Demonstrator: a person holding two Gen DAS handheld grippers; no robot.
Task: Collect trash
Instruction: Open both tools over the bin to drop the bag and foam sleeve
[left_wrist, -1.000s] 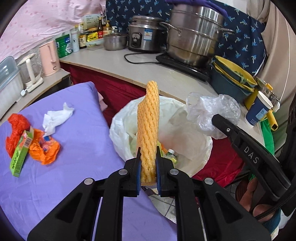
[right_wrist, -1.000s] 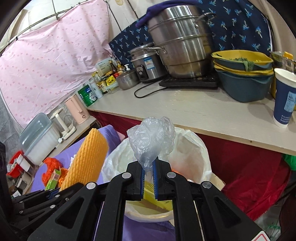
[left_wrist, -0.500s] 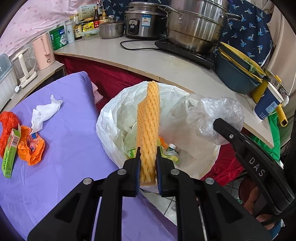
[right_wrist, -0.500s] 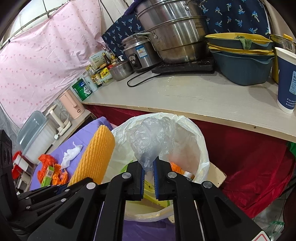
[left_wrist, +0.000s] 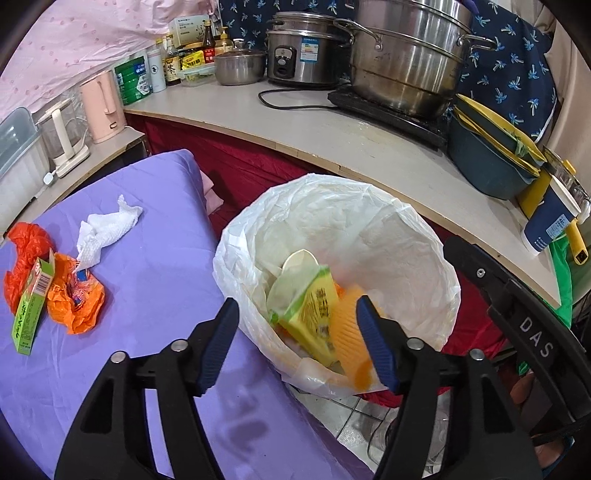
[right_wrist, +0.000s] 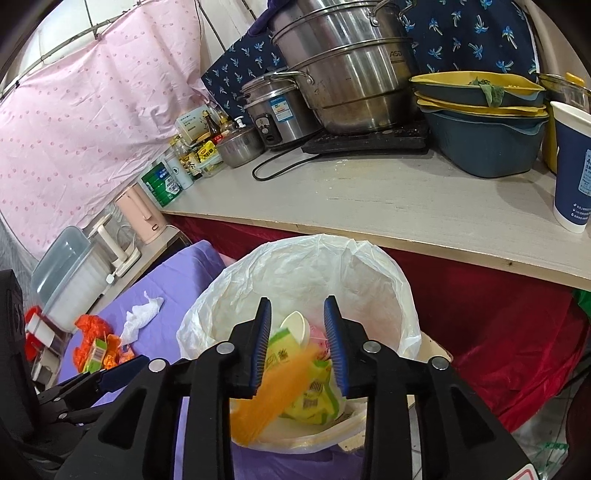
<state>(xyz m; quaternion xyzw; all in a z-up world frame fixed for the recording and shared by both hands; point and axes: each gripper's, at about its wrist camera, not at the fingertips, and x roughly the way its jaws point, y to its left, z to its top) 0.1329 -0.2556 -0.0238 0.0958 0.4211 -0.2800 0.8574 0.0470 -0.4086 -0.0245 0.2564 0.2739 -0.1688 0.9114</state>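
A bin lined with a white plastic bag (left_wrist: 406, 236) (right_wrist: 369, 266) stands between the purple table and the counter. My left gripper (left_wrist: 297, 339) is open over its near rim. The orange foam net (left_wrist: 349, 328) (right_wrist: 273, 395) is blurred, falling into the bin beside a green-yellow packet (left_wrist: 310, 314). My right gripper (right_wrist: 297, 350) is open and empty above the bin. The clear plastic bag is not visible. On the table lie a white tissue (left_wrist: 107, 229), orange wrappers (left_wrist: 74, 299) and a green box (left_wrist: 31, 314).
The purple table (left_wrist: 155, 295) is to the left. A counter (left_wrist: 369, 147) behind the bin carries steel pots (left_wrist: 406, 55), stacked basins (left_wrist: 491, 162) and a blue paper cup (right_wrist: 572, 166). A pink kettle (left_wrist: 103, 107) stands at the left. Red cloth hangs below the counter.
Both grippers have opened. The orange foam net has left my left gripper and is dropping into the bin. The clear plastic bag has left my right gripper and is out of sight.
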